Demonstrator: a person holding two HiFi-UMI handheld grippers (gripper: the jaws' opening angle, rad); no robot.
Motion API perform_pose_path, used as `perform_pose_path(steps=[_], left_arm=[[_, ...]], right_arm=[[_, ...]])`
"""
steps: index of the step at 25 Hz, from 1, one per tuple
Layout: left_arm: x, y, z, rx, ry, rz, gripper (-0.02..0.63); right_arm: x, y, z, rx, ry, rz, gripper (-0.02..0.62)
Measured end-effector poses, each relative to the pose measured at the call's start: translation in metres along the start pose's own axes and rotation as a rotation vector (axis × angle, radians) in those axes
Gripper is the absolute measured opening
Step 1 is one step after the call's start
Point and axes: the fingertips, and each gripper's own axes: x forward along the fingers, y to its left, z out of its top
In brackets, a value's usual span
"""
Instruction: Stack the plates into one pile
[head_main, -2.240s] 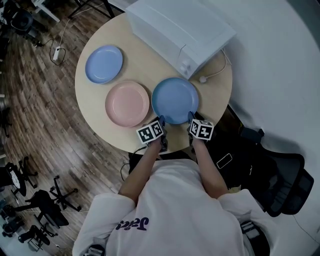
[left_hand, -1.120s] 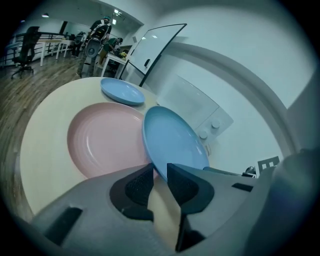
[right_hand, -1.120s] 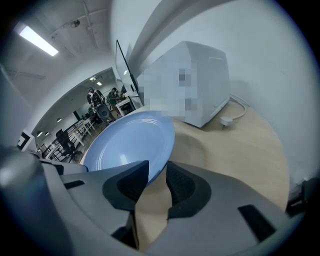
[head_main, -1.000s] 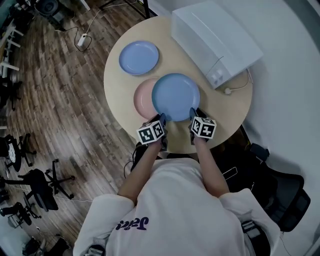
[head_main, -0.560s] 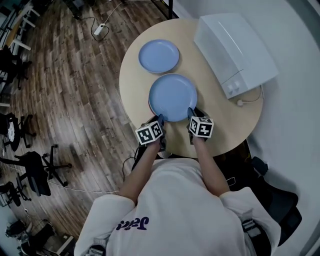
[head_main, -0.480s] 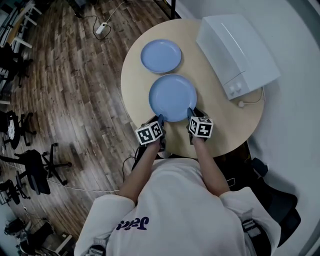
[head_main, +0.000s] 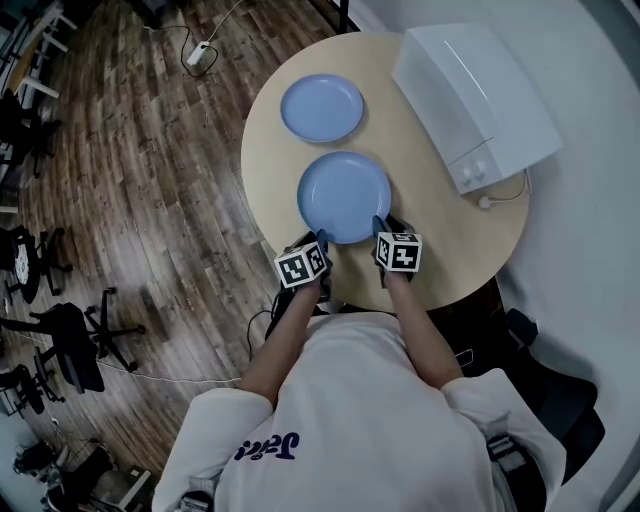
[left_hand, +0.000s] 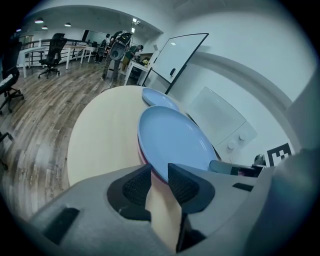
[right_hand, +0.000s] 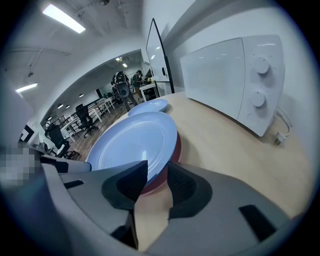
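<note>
A large blue plate (head_main: 344, 196) lies on top of a pink plate, which shows only as a sliver under it (left_hand: 143, 156) (right_hand: 173, 154). A smaller pale blue plate (head_main: 321, 108) sits alone further back on the round table (head_main: 430, 240). My left gripper (head_main: 322, 240) and right gripper (head_main: 380, 226) are at the large plate's near rim. In the left gripper view the rim (left_hand: 172, 140) reaches between the left gripper's (left_hand: 159, 170) opening jaws, with table showing in the gap. In the right gripper view the rim (right_hand: 132, 140) lies between the right gripper's (right_hand: 157, 167) opening jaws likewise.
A white microwave (head_main: 475, 95) stands at the table's back right, its cable (head_main: 500, 195) trailing beside it. Office chairs (head_main: 80, 350) stand on the wooden floor to the left. The person's arms and white shirt fill the lower head view.
The large blue plate travelled left with both grippers, came over the pink plate and now covers it. The jaws stand slightly wider round its rim.
</note>
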Motion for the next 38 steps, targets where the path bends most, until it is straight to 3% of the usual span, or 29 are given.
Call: perform_pose_path(steps=[6,12,16,20,24,34,38], left_arm=[[0.006,0.002,-0.001,0.011,0.016,-0.001,0.107],[0.008,0.002,0.001,0.091,0.04,0.012,0.126],[0.006,-0.001,0.01,0.125,0.046,-0.029,0.225],[0.003,0.003,0.023,0.09,0.022,-0.056,0.247],[0.0,0.01,0.041,0.128,0.005,-0.039,0.258],[0.021,0.017,0.046,0.24,0.139,-0.147,0.259],[0.029,0.02,0.048,0.203,0.183,-0.178,0.259]], right_arm=[[0.006,-0.005,-0.006,-0.011,0.015,-0.022,0.14],[0.009,-0.007,-0.008,-0.083,0.037,-0.058,0.155],[0.001,-0.005,0.016,-0.119,-0.071,-0.051,0.218],[-0.007,-0.012,0.035,-0.093,-0.139,-0.04,0.222],[-0.011,-0.022,0.043,-0.051,-0.154,-0.048,0.222],[0.008,-0.032,0.012,0.053,-0.005,0.105,0.221],[0.016,-0.036,0.0,0.106,0.051,0.104,0.221]])
